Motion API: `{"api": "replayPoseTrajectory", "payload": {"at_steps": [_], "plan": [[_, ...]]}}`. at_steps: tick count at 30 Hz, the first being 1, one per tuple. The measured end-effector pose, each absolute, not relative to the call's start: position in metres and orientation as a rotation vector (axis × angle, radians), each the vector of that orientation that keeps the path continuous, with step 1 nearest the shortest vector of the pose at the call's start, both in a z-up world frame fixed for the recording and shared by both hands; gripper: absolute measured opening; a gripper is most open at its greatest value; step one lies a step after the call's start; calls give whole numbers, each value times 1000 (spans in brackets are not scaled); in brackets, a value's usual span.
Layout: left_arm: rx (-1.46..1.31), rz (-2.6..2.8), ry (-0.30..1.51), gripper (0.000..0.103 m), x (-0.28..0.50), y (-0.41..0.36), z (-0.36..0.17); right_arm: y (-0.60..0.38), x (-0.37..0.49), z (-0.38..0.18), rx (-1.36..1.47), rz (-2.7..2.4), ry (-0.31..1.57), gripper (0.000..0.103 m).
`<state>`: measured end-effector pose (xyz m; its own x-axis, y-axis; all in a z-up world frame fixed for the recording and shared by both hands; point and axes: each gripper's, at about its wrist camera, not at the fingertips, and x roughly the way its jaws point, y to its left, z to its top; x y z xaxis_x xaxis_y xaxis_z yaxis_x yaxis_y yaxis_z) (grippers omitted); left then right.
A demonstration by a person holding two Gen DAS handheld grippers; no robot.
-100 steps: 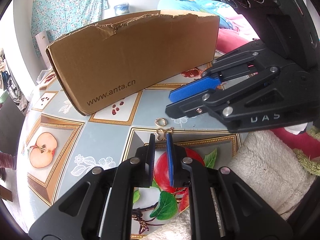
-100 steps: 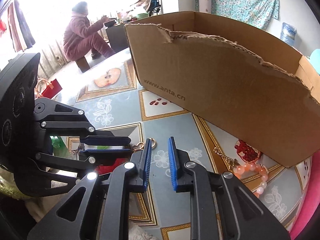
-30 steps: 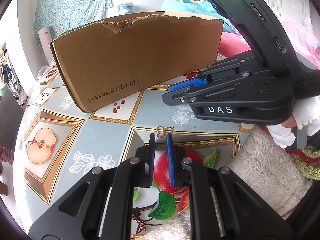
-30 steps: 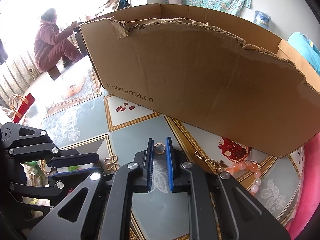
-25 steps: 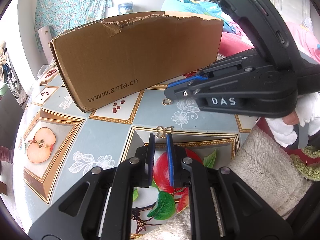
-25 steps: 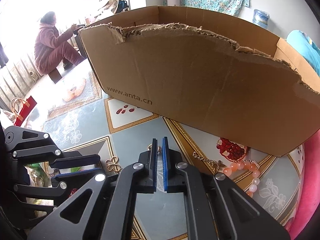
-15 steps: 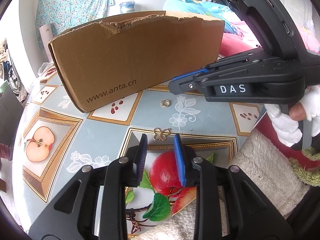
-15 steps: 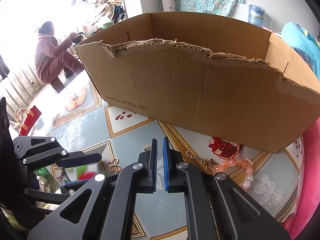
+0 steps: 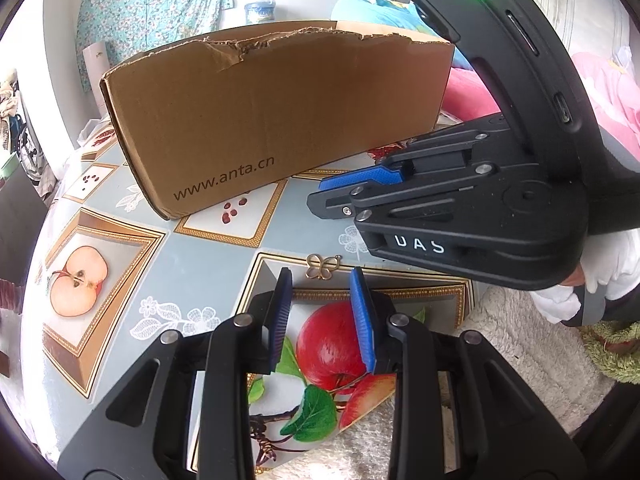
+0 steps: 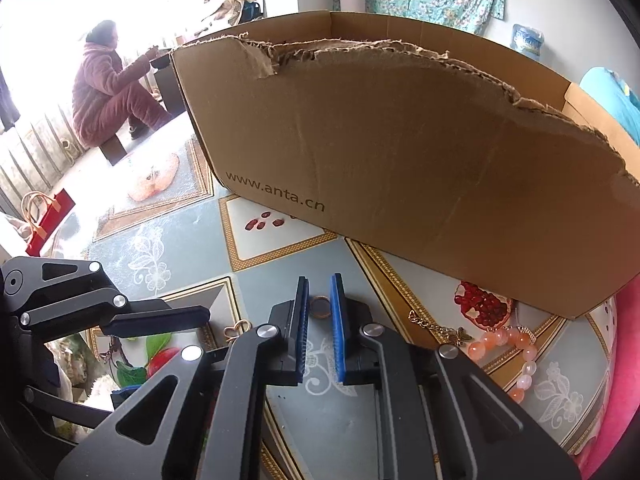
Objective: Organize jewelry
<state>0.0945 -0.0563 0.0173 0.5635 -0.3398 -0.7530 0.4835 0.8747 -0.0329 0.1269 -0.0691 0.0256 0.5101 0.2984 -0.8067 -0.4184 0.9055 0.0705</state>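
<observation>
Blue-padded left gripper [image 9: 322, 280] angled down, seemingly parted.

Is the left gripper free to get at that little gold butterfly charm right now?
Probably yes. The butterfly charm lies flat just beyond the open left gripper, with only bare tablecloth between them.

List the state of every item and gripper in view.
Left gripper: open, empty, its jaws have just been opening.
Right gripper: shut, gold ring between its pads.
Butterfly charm: flat on table, untouched.
Cardboard box: upright, open-topped, front edge torn.
Bead bracelet: lying beside box.
</observation>
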Motion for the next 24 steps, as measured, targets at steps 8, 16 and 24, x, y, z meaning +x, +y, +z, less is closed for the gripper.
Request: {"api": "replayPoseTrajectory", "payload": {"at_steps": [8, 16, 24], "plan": [[182, -471, 847, 28, 95, -53, 17, -83, 128, 34, -85, 423, 927, 11], [157, -446, 868, 28, 101, -62, 18, -109, 126, 46, -24, 386, 903, 11], [147, -352, 892, 28, 109, -73, 20, -123, 122, 42, 31, 383, 908, 11]]}}
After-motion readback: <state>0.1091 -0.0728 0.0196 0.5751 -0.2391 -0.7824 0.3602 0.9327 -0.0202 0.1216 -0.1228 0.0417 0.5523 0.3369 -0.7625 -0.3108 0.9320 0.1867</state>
